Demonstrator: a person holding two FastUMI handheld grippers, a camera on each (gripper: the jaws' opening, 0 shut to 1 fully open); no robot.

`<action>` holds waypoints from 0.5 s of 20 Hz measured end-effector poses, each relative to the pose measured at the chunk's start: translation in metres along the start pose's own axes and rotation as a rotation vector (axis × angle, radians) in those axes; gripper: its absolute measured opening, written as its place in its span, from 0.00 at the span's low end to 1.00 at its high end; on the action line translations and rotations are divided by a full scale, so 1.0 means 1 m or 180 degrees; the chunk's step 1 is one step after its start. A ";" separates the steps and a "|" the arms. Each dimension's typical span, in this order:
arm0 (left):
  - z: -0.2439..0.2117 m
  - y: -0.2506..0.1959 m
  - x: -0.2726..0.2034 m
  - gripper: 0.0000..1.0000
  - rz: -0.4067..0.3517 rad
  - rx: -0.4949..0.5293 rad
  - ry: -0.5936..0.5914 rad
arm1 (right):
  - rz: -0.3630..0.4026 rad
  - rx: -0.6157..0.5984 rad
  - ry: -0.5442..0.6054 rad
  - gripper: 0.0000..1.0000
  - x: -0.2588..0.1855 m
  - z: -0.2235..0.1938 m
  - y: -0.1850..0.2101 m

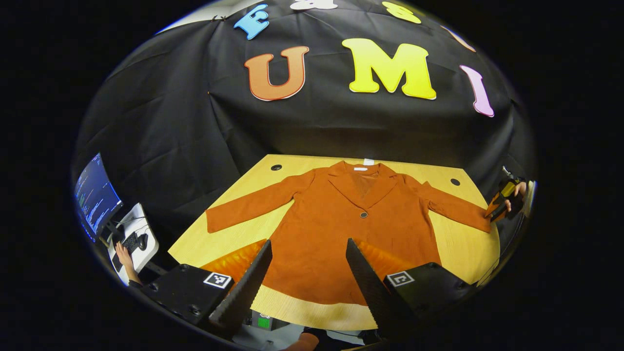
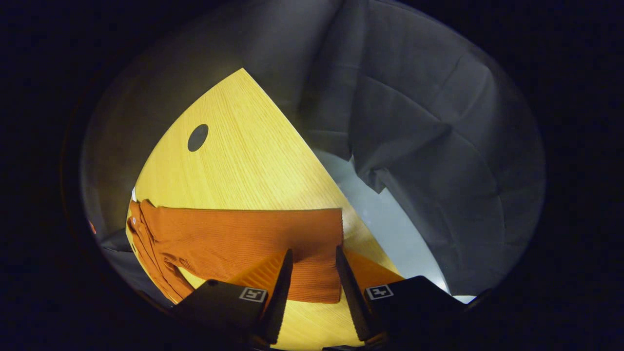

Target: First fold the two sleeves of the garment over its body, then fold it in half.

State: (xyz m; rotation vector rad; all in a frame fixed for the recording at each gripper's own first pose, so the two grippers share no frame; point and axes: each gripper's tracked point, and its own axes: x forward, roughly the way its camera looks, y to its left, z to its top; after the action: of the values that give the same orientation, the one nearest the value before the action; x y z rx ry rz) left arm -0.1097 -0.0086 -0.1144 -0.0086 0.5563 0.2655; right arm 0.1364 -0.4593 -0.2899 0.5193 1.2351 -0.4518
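Right gripper view: jacket's right sleeve (image 2: pixel 253 239) lay flat on the table (image 2: pixel 243 146), cuff end between the parted fingers of the right gripper (image 2: pixel 314 273), long axis crosswise. Left gripper (image 1: pixel 307 273) hovered open above the hem, farther off.

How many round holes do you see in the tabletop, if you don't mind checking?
2: one hole near the far left corner beyond the jacket's sleeve, another hole near the far right corner. The jacket may hide more.
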 end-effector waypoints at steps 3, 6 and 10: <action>-0.010 0.004 0.001 0.99 -0.0004 -0.0041 0.0051 | -0.0111 -0.0032 0.0002 0.50 0.000 0.002 -0.005; -0.020 0.010 0.003 0.99 0.0016 -0.0057 0.0134 | -0.0110 0.0260 -0.0007 0.11 0.004 0.000 -0.005; -0.025 0.016 0.004 0.99 0.0006 -0.0102 0.0153 | -0.0097 0.0150 0.0038 0.01 0.000 -0.003 -0.008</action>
State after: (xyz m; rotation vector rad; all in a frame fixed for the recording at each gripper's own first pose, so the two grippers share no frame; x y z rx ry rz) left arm -0.1232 0.0058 -0.1369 -0.0455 0.5997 0.2766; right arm 0.1295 -0.4636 -0.2919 0.5447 1.2475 -0.5054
